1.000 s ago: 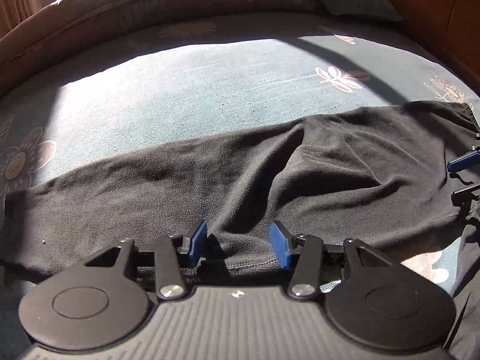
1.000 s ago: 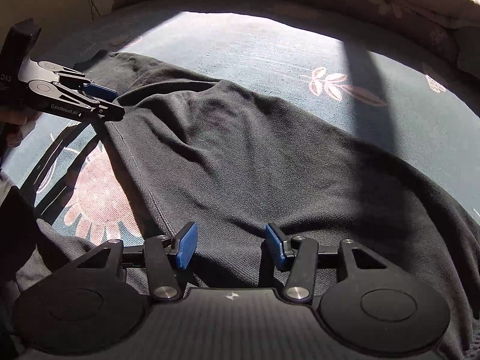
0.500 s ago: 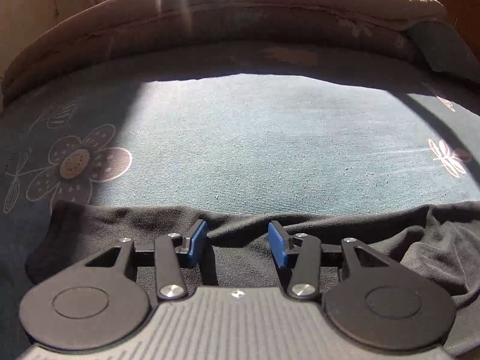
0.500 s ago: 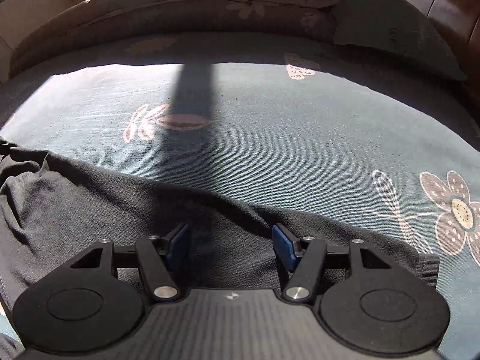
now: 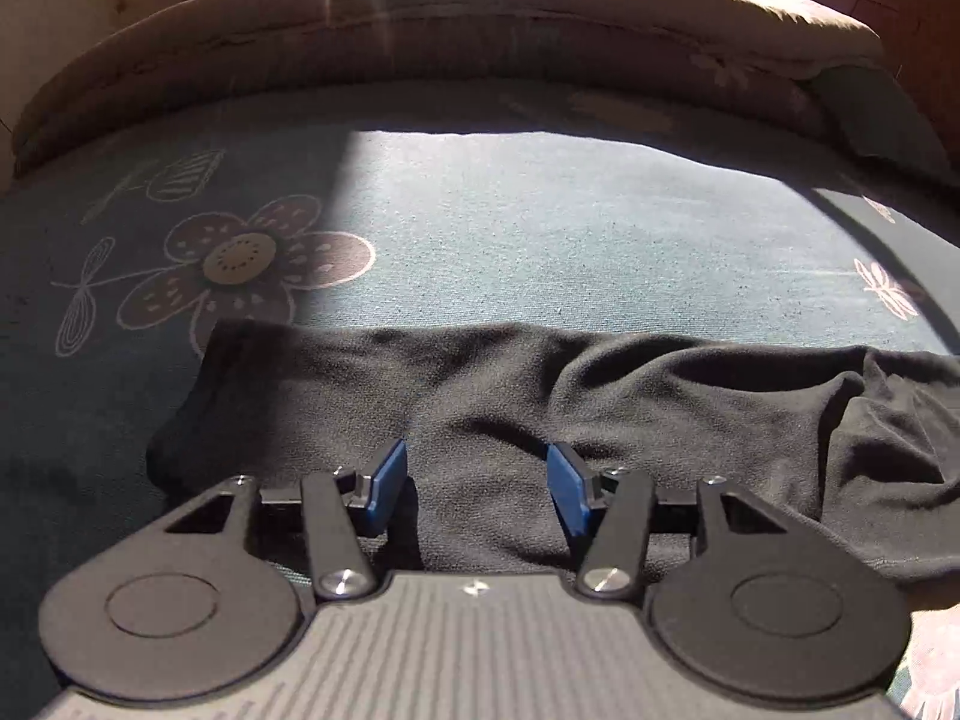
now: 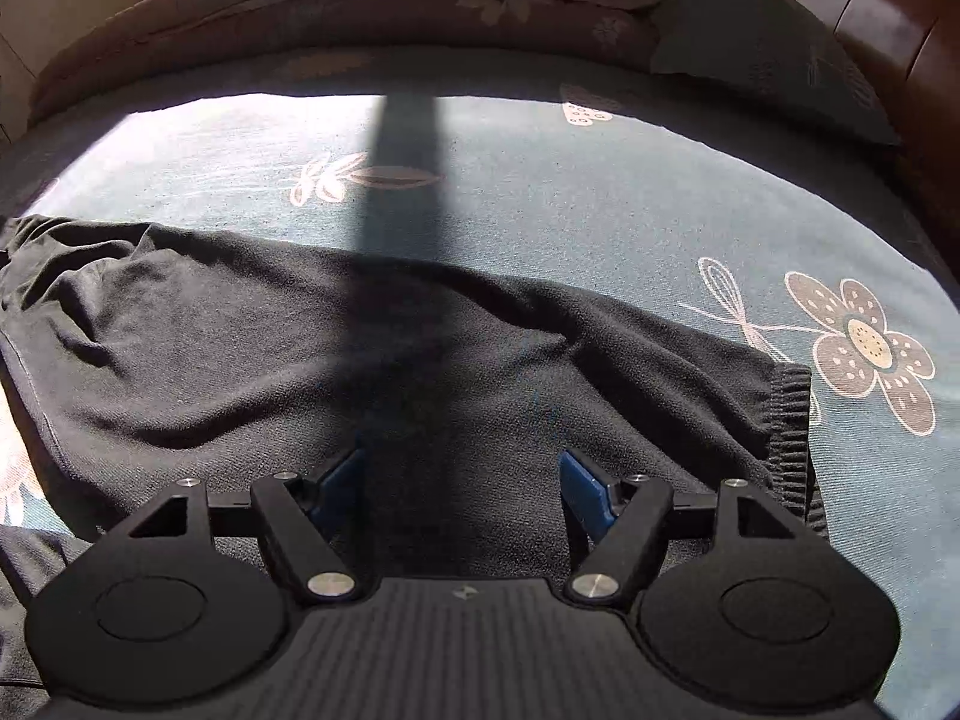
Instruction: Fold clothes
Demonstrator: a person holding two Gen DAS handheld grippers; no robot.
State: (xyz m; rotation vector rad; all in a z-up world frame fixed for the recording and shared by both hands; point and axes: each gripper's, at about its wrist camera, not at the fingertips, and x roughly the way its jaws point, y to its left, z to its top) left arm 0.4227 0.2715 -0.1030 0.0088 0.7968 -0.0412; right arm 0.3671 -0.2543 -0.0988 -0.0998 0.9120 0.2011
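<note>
Listing what we see: one black garment [image 5: 600,396], spread in loose wrinkles on a teal bedsheet [image 5: 540,228] printed with flowers. Our left gripper [image 5: 477,483] sits just above it, blue pads wide apart, cloth lying between and ahead of them; nothing is clamped. Our right gripper [image 6: 462,486] is likewise spread over the garment, its ribbed hem [image 6: 789,420] just to the gripper's right. A brown quilt [image 5: 480,18] is bunched far ahead.

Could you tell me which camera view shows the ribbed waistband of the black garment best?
The right wrist view: the ribbed waistband lies sunlit at the black garment's right end. The left wrist view shows only plain, rumpled black cloth, no ribbing.
</note>
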